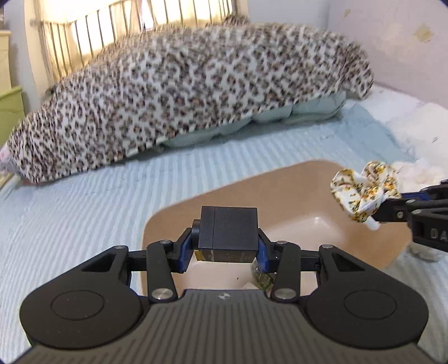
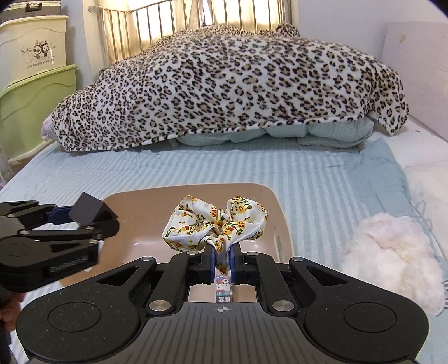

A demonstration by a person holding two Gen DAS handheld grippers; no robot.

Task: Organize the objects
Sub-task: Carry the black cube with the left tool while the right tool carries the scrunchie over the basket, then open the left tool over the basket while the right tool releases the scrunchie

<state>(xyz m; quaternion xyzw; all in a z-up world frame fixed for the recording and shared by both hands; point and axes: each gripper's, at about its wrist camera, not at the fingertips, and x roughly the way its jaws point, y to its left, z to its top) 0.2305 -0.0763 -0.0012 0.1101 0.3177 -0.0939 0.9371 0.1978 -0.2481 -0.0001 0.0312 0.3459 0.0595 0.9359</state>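
My left gripper (image 1: 228, 246) is shut on a black box (image 1: 228, 228) and holds it above a tan plastic bin (image 1: 302, 179) on the bed. My right gripper (image 2: 222, 259) is shut on a white floral scrunchie (image 2: 215, 221), held over the same bin (image 2: 134, 198). The scrunchie (image 1: 364, 196) and the right gripper (image 1: 392, 208) show at the right of the left wrist view; the black box (image 2: 86, 211) and the left gripper (image 2: 84, 221) show at the left of the right wrist view. Small items lie in the bin, including a greenish packet (image 1: 261, 275) and a cartoon-printed strip (image 2: 223, 288).
The bin rests on a light blue striped bedspread (image 2: 308, 182). A leopard-print blanket (image 2: 224, 84) covers bedding at the back. A fluffy white item (image 2: 392, 252) lies right of the bin. Green and cream storage drawers (image 2: 36, 92) stand at the left, a metal bed rail (image 2: 168, 19) behind.
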